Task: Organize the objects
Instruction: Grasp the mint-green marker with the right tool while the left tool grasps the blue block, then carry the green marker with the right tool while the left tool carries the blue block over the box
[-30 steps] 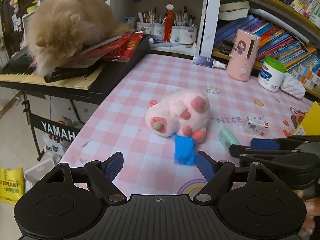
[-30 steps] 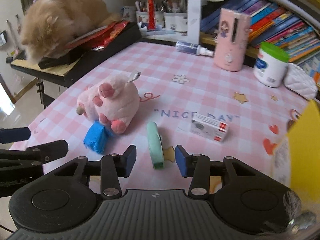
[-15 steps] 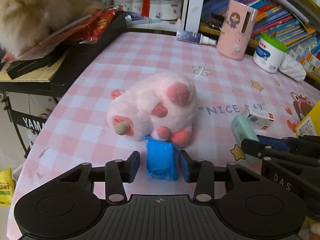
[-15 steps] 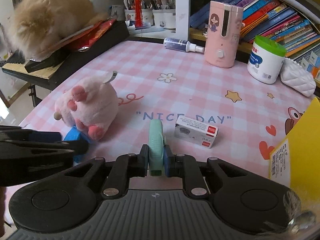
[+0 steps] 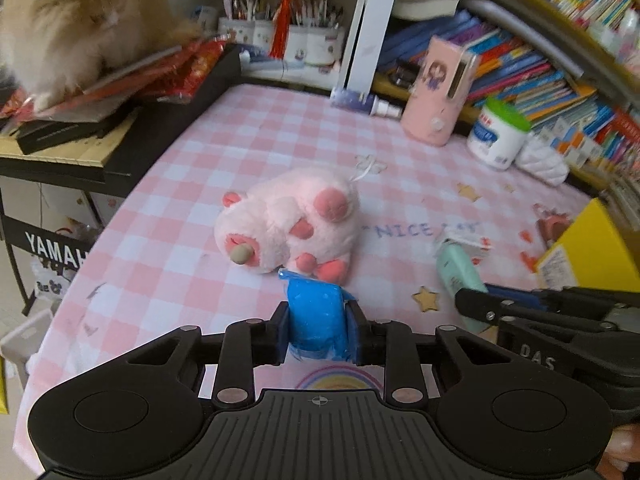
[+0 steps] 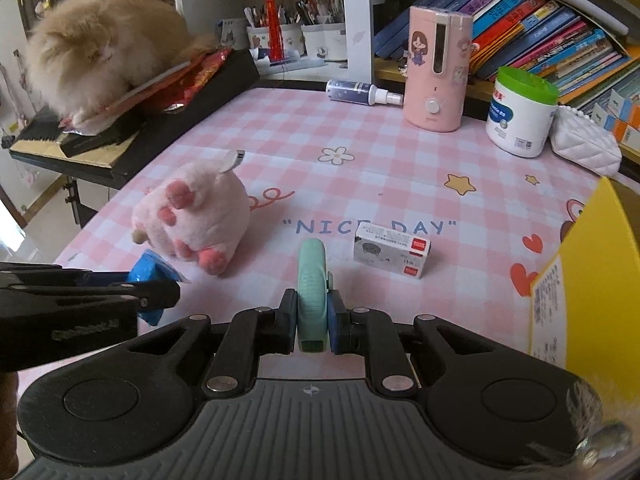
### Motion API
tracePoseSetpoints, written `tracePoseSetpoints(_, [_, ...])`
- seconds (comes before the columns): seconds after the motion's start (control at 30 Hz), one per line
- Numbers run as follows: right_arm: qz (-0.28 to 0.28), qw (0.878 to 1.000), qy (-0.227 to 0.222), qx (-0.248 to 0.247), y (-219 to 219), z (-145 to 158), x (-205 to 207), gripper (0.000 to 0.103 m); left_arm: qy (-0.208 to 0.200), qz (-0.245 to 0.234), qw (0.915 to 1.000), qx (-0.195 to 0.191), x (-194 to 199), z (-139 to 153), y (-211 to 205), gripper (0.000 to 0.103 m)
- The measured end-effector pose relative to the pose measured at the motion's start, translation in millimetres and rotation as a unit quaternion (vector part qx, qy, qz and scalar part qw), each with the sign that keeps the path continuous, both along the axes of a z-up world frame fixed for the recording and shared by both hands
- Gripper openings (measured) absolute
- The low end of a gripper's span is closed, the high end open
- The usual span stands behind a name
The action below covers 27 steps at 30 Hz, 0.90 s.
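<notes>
Jaws clamp crinkly blue packet [image 5: 316,318]; slim mint case [image 6: 312,292].

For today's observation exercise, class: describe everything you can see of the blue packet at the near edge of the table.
The blue packet is a small, soft, glossy pouch, apparently plastic film, slightly crumpled, with a sealed crimped end toward the pink plush toy. It sits by the toy's feet on the pink checked tablecloth. The left gripper is shut on its sides, denting it slightly. No print is legible.

Plush toy [image 6: 192,216] left of small box [image 6: 390,250].
</notes>
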State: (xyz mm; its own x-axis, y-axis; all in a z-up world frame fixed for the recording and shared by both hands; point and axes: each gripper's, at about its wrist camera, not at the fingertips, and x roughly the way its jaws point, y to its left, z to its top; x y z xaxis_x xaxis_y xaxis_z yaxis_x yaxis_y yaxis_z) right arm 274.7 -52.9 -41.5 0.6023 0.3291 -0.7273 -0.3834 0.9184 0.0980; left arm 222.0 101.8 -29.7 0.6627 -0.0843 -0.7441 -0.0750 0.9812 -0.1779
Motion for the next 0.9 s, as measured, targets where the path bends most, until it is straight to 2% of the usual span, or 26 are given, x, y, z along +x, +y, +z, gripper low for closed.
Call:
tracePoseSetpoints(0.13, [0.006,1.0,-0.012,0.006,-4,15,-20,0.014,-0.022,-0.005,0.9996,-0.018,-27,18,2,0.026])
tracePoseSetpoints(0.37, [0.011,0.999,-0.036,0.016,-10,38,-70,0.014,-0.043,-0.022,0.9986,-0.02,-71,29,-2,0.026])
tracePoseSetpoints(0.9, [-0.045,0.998,-0.04,0.021,-26,47,-188,0.014,-0.061,-0.066,0.9955,-0.032,-172,35,-7,0.026])
